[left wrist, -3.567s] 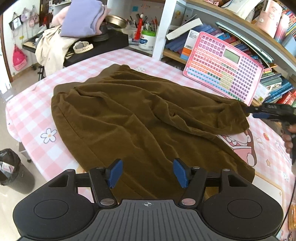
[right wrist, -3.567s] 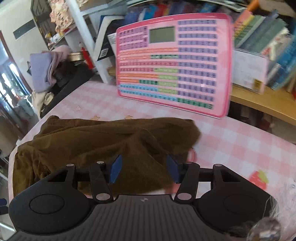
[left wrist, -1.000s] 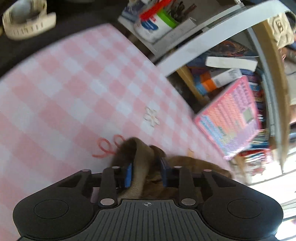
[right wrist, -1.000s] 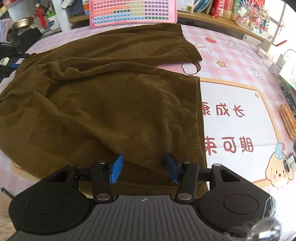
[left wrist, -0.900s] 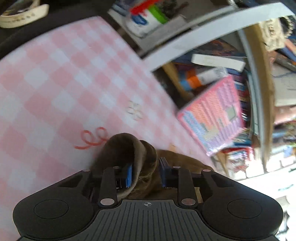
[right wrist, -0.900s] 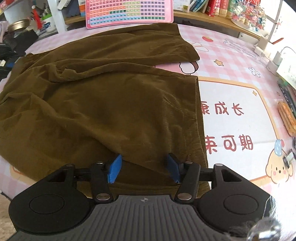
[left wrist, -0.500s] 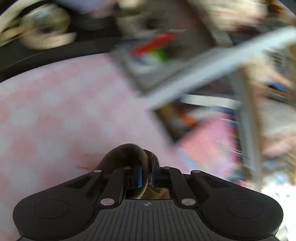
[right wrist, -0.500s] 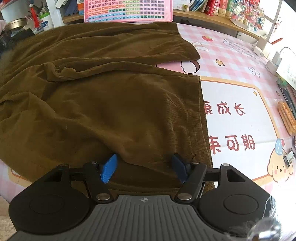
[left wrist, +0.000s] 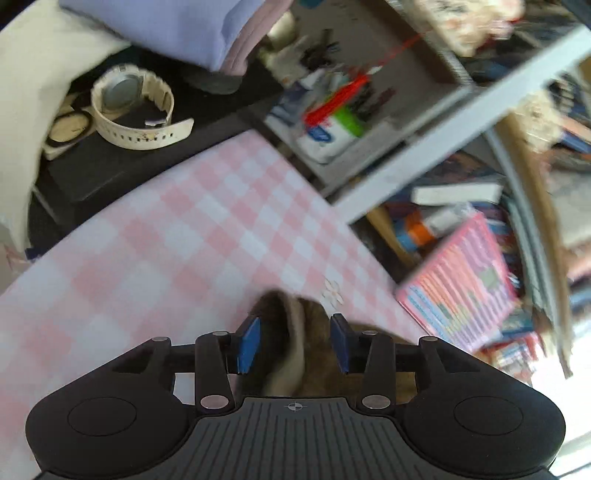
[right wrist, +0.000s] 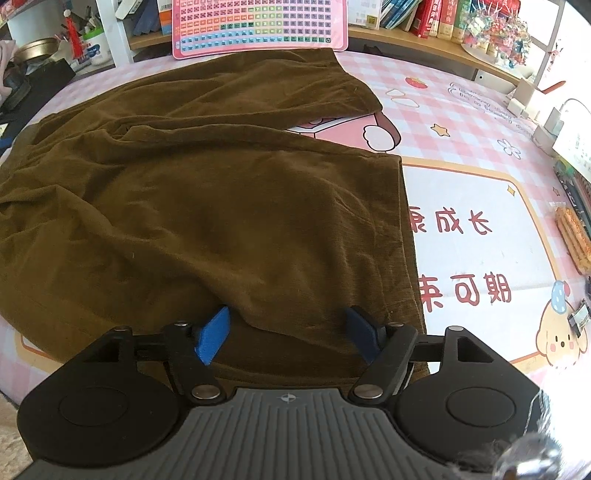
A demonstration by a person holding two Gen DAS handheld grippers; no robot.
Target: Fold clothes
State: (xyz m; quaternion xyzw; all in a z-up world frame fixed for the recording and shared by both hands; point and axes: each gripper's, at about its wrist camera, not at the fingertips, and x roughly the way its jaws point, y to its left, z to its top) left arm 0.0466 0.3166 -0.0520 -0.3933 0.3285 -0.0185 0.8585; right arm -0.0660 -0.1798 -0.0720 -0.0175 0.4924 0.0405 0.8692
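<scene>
A: What sits nearest the right gripper?

B: The near hem of the brown trousers, running just ahead of its fingers and partly under them. The blue pads stand wide apart with nothing pinched, which I read as hovering over that edge, ready to take it or just clear of it; the view fits either

A: And beyond the fingers?

B: The trousers lie spread and rumpled on the pink checked table cover, one leg straight ahead of the fingers, the other fanned away beyond it toward the pink keyboard toy propped against the shelf

A: The left gripper?

B: A bunched fold of the same cloth rises between its pads, yet both pads stand off it with gaps either side, so it is parted and not gripping. Likely it is placed at the waist end. Past its fingertips only bare checked cover, then a white wristwatch on a dark surface
</scene>
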